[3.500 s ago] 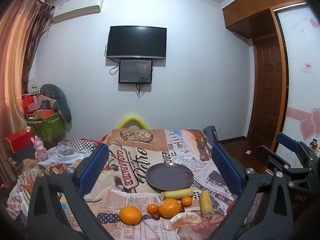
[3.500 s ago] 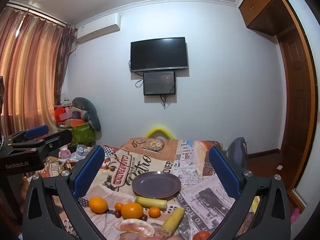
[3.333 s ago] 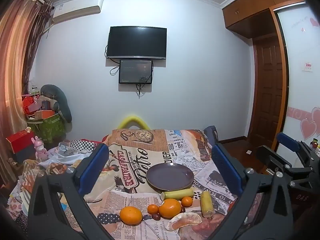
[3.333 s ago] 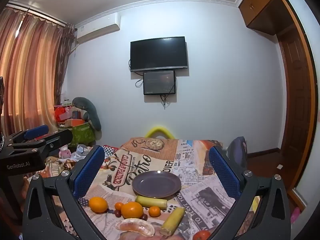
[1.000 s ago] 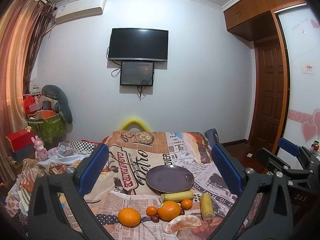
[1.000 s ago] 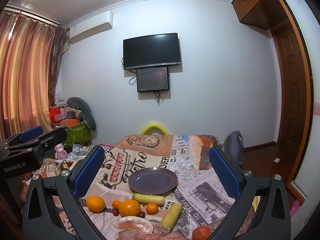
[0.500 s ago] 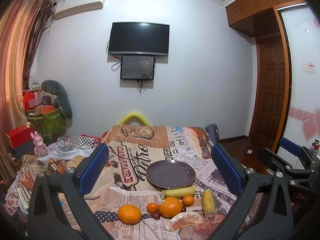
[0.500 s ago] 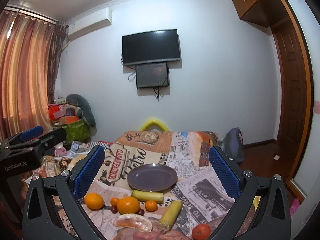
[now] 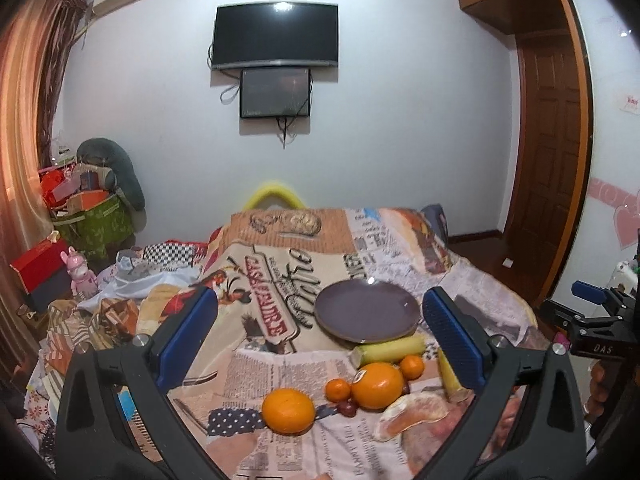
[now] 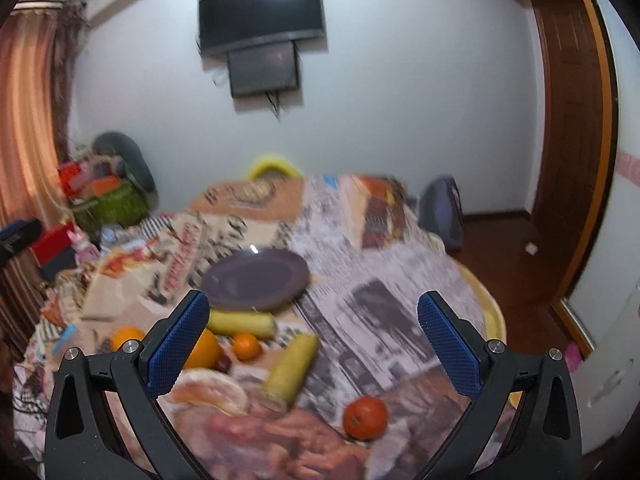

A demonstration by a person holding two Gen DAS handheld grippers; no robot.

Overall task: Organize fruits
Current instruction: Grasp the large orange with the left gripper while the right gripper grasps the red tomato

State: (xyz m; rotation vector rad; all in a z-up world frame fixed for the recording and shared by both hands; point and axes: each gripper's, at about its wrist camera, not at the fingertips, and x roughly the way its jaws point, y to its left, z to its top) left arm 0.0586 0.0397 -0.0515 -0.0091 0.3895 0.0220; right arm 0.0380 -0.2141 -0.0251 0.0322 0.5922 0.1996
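Observation:
A dark purple plate (image 9: 366, 316) (image 10: 256, 280) sits on the newspaper-print tablecloth (image 9: 280, 364). In front of it lie two oranges (image 9: 288, 411) (image 9: 377, 385), small tangerines (image 9: 412, 366), two yellow-green corn-like pieces (image 9: 388, 350) (image 10: 290, 366), a peeled pomelo segment (image 9: 414, 420) (image 10: 212, 394) and a red tomato (image 10: 365, 417). My left gripper (image 9: 320, 344) is open and empty above the near fruits. My right gripper (image 10: 314, 344) is open and empty, over the corn-like piece and the tomato; its view is blurred.
The right gripper's body (image 9: 592, 320) shows at the right edge of the left wrist view. Boxes, a green bag (image 9: 96, 220) and a pink toy (image 9: 80, 274) crowd the left side. A TV (image 9: 276, 36) hangs on the far wall. A backpack (image 10: 442, 208) stands by the table's far right.
Both grippers have tilted down and moved nearer the table. The right one has moved most and swung right, so the tomato is now between its fingers in view.

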